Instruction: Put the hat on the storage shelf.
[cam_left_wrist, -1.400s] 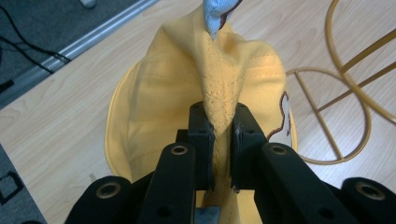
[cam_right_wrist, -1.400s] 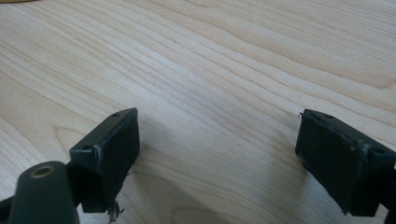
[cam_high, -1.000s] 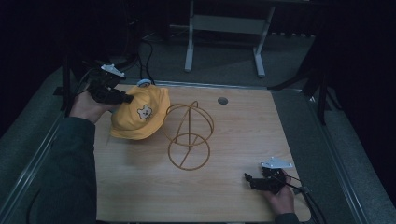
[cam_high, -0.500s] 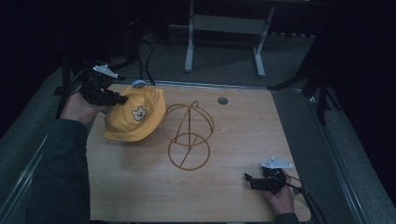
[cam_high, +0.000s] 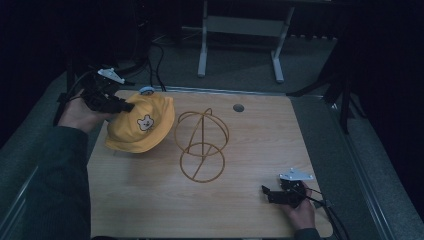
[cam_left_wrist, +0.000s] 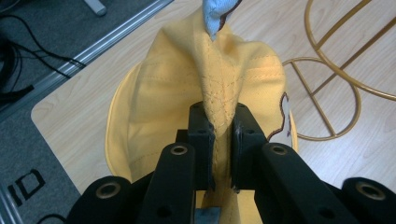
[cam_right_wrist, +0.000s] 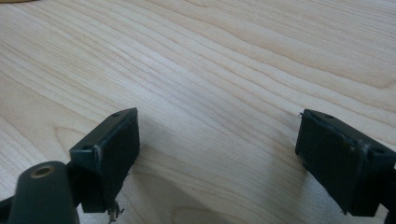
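At the table's (cam_high: 150, 200) far left corner, the left gripper (cam_high: 125, 106) pinches a fold of the yellow bucket hat (cam_high: 142, 127); its own view shows both jaws clamped on a stitched seam (cam_left_wrist: 218, 107), while the high view shows the bear patch (cam_high: 145, 122). Just beside the hat stands a gold wire stand (cam_high: 201, 145). Near the front right edge, the right gripper (cam_right_wrist: 217, 154) rests with jaws spread wide over bare wood.

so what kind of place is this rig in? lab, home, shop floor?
Looks like a lab or recording bay, probably. A bare wooden table sits in a dark room with cables on grey floor and a metal stand frame behind. Its props are a yellow hat and a gold wire stand.
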